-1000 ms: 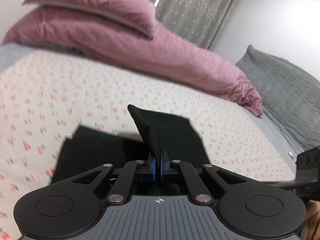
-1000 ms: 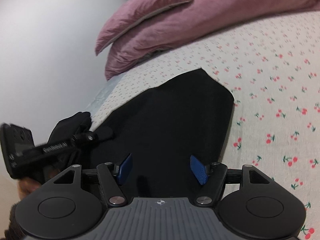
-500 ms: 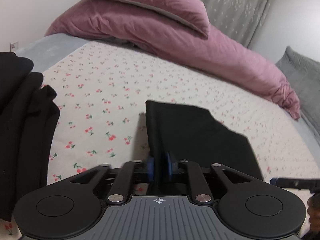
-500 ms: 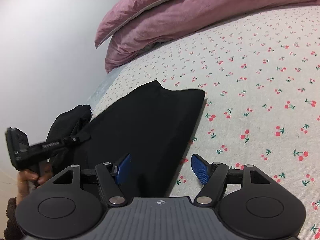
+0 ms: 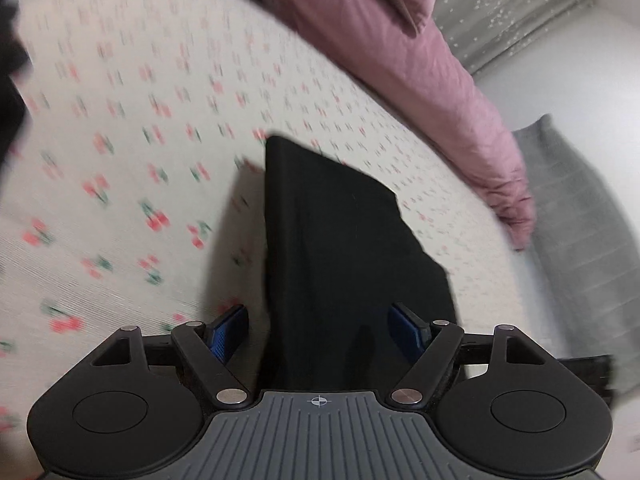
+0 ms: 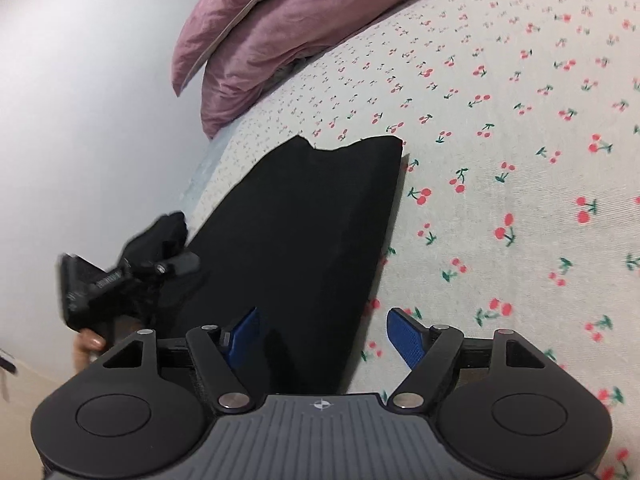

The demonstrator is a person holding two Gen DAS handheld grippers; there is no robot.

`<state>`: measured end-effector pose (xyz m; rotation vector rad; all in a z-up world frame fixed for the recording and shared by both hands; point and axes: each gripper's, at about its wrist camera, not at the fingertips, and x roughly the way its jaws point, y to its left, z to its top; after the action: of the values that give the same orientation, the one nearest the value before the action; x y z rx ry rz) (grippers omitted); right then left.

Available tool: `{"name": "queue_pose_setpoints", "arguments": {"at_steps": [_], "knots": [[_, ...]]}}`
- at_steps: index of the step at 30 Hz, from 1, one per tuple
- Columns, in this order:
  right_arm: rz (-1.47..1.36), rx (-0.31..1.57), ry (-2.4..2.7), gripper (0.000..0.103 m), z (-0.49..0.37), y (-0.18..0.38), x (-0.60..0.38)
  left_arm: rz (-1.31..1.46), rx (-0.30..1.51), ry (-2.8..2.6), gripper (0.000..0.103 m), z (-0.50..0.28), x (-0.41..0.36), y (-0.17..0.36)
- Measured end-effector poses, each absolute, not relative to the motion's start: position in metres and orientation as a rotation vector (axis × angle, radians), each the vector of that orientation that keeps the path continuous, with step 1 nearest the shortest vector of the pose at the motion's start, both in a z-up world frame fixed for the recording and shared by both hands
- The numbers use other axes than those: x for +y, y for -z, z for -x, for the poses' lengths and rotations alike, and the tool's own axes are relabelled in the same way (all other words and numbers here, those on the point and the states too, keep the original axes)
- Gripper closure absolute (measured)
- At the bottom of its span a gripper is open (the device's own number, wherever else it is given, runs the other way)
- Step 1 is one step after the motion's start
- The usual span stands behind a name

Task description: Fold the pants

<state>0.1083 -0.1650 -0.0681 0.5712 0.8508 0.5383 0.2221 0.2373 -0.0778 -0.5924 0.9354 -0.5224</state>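
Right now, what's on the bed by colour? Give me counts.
Black: 1, folded pants
Pink: 2, stacked pillows
Grey: 1, blanket
Total: 4, all on the cherry-print sheet

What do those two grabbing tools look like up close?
Both match. The left gripper and right gripper each have blue textured finger pads on black linkage bars with silver pivot pins, two round black discs, and a grey ribbed plate marked with a small crosshair. No cables show.

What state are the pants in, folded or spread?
Folded: the black pants lie as a compact block with a thick doubled edge on the cherry-print sheet; both grippers open.
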Motion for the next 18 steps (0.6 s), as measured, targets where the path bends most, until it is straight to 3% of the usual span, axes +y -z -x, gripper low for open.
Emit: {"name": "queue_pose_setpoints", "arguments": {"at_steps": [3,6,7,11,18], "knots": [[-0.662,0.855,-0.539,0.044,-0.120,0.077,-0.167,0.711,0.942,0.568,0.034,-0.231,0.241,0.091],[-0.767,0.858,-0.537,0.058,-0.129,0.087,-0.167,0.820,0.955,0.564,0.063,-0.236,0.248,0.105],[-0.795,0.853,-0.536,0.064,-0.131,0.090,-0.166,0.847,0.958,0.558,0.068,-0.236,0.249,0.110],[-0.859,0.863,-0.510,0.085,-0.135,0.093,-0.164,0.880,0.945,0.525,0.075,-0.231,0.247,0.112],[-0.890,0.796,-0.428,0.092,-0.133,0.063,-0.199,0.840,0.949,0.547,0.083,-0.238,0.190,0.098]]}}
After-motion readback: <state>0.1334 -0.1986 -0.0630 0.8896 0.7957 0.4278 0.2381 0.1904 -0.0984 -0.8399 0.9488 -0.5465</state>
